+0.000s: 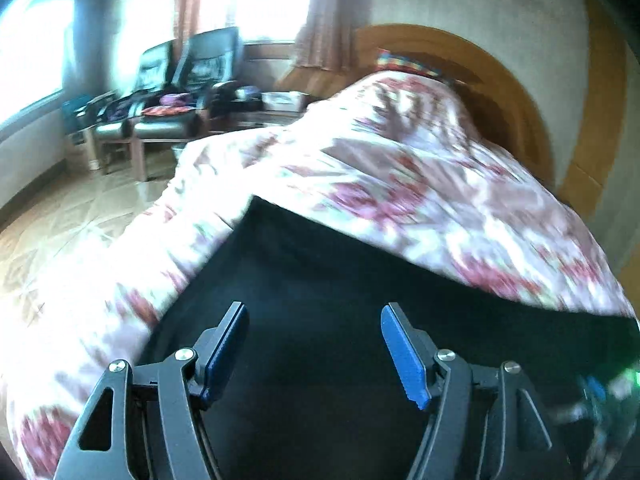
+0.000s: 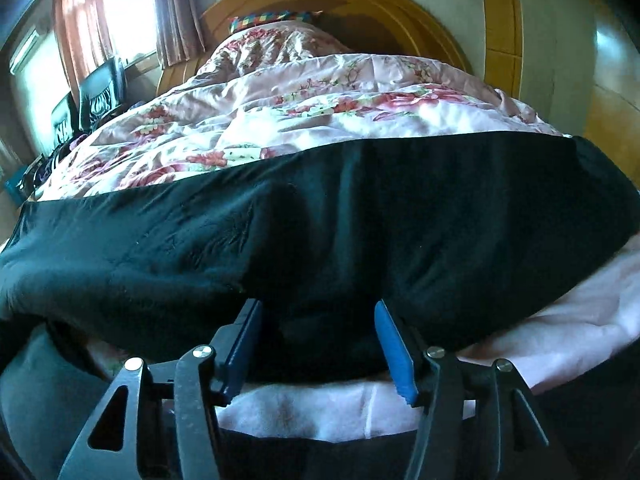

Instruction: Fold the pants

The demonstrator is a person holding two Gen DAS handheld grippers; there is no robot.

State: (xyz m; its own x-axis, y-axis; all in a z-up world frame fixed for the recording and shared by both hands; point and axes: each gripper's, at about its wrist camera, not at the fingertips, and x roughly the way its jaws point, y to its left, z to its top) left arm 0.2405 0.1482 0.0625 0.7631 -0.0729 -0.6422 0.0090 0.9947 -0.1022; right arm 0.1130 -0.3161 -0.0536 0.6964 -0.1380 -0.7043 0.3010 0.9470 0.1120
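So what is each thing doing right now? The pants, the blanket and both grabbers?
pants: dark, spread flat across the bed, not fully folded.
floral quilt: rumpled, lying under the pants.
left gripper: open, empty, above the pants.
right gripper: open, the pants' near edge between its fingers, not pinched.

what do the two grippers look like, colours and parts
Both match: the left gripper and right gripper have black angular linkage arms with triangular cut-outs and silver round bolts. Each carries two flat blue pads with toothed edges. No cables or sleeves show.
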